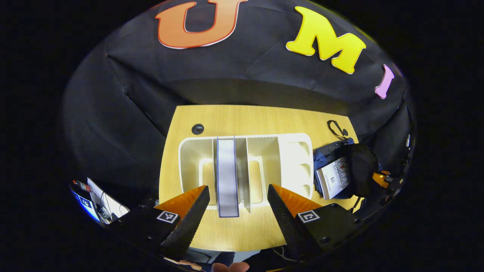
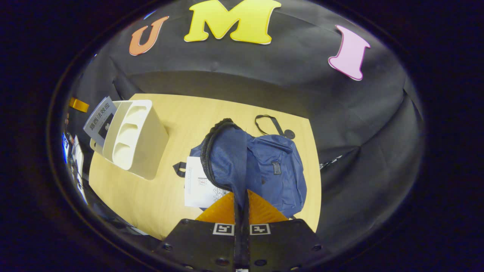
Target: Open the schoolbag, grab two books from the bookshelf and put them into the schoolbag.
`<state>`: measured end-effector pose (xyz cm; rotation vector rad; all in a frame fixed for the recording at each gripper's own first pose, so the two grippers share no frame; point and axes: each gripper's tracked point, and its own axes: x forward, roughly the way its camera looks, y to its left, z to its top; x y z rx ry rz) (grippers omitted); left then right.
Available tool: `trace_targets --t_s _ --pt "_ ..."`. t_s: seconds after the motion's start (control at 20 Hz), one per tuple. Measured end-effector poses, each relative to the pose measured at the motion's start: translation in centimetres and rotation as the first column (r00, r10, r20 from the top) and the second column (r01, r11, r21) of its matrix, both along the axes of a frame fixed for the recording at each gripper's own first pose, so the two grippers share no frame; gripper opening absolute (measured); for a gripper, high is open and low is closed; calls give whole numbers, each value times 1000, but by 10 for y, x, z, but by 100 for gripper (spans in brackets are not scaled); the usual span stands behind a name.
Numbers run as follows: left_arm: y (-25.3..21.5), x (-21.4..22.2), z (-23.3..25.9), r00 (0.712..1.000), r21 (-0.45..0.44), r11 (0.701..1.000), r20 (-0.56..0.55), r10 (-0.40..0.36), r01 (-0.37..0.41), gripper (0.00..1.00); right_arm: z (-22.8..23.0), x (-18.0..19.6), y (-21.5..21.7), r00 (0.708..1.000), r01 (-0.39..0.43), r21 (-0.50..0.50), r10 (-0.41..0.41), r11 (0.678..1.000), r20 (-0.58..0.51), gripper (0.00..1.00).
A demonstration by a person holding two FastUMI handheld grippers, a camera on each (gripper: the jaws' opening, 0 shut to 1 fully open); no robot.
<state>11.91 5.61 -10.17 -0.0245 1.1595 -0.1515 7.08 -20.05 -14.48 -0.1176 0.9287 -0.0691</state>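
Note:
A white bookshelf stands on the wooden table. One book stands upright in it, spine toward me. My left gripper hovers open over the shelf's near edge, a finger on each side of that book and not touching it. To the right lies the blue schoolbag with a white book in its mouth. In the right gripper view, my right gripper is shut on the rim of the schoolbag, lifting the flap. The white book sticks out under the zipper edge.
In the right gripper view the bookshelf stands at the left with the book showing behind it. A black strap lies on the table behind the bag. A round cable hole sits in the table's far left corner.

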Motion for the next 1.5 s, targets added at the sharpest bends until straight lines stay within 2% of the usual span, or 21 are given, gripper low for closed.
trace_targets --t_s 0.35,0.55,0.85,0.95,1.15,1.3,1.5 --pt "10 15 -40 991 9 1000 -132 13 -12 99 6 -14 -9 999 40 -9 -39 999 21 0" --pt "1 12 -54 979 -33 999 -204 13 -20 96 6 -21 -12 998 58 1 -58 998 26 0" --pt "4 6 -69 965 10 999 -260 36 -35 79 5 -24 -9 998 58 13 -59 998 35 0" --pt "12 3 -74 961 53 998 -275 41 -28 71 4 -25 -9 997 59 16 -60 998 42 0" --pt "13 3 -75 959 79 996 -275 67 -46 47 2 -27 -8 998 48 16 -49 999 43 0" --pt "14 -2 -73 953 90 994 -288 89 -66 43 1 -25 -6 998 39 15 -39 999 45 0" --pt "16 -6 -52 962 102 994 -267 55 -28 40 0 -22 -5 998 28 22 -29 999 47 0"
